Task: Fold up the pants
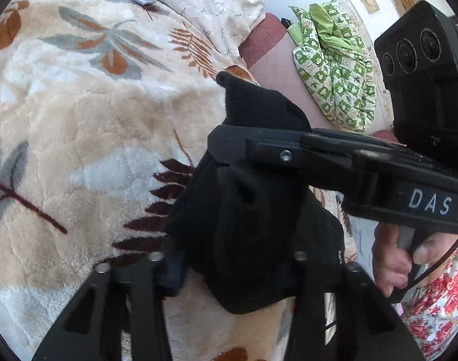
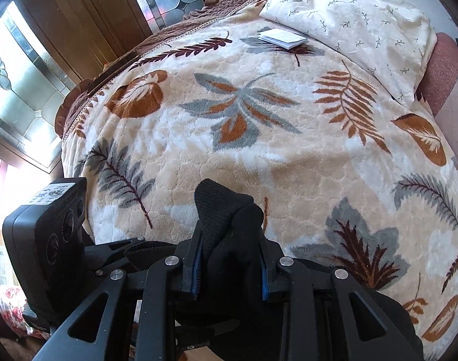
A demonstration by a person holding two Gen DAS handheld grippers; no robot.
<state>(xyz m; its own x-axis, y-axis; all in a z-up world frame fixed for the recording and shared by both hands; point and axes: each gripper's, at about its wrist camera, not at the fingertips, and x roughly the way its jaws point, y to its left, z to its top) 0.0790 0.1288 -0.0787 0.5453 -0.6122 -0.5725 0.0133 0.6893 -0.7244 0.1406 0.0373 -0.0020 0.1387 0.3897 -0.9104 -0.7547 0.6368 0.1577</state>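
1. The black pants (image 2: 229, 219) are held up above the bed, over the leaf-patterned blanket (image 2: 259, 138), and a bunch of the fabric sits in each gripper.
2. In the right wrist view, the right gripper (image 2: 230, 270) has its fingers (image 2: 193, 267) clamped on a thick bunch of the pants, and the ribbed edge stands up between them.
3. In the left wrist view, the left gripper (image 1: 229, 273) also seems to be closed on the pants, but the cloth hides the finger tips, so I judge this from how the fabric hangs.
4. The two grippers are very near to each other; the right one crosses just in front of the left camera.
5. Risk: the grips are on bunches and not on clean edges, so the fold may come out uneven or twisted when the pants are laid down.
6. Risk: the thick knit may slip out of one gripper if the hands pull apart too quickly.
7. Risk: the plush blanket can drag the cloth and make wrinkles. The pillow (image 2: 349, 21) and the small white packet (image 2: 281, 39) lie well apart from the pants.
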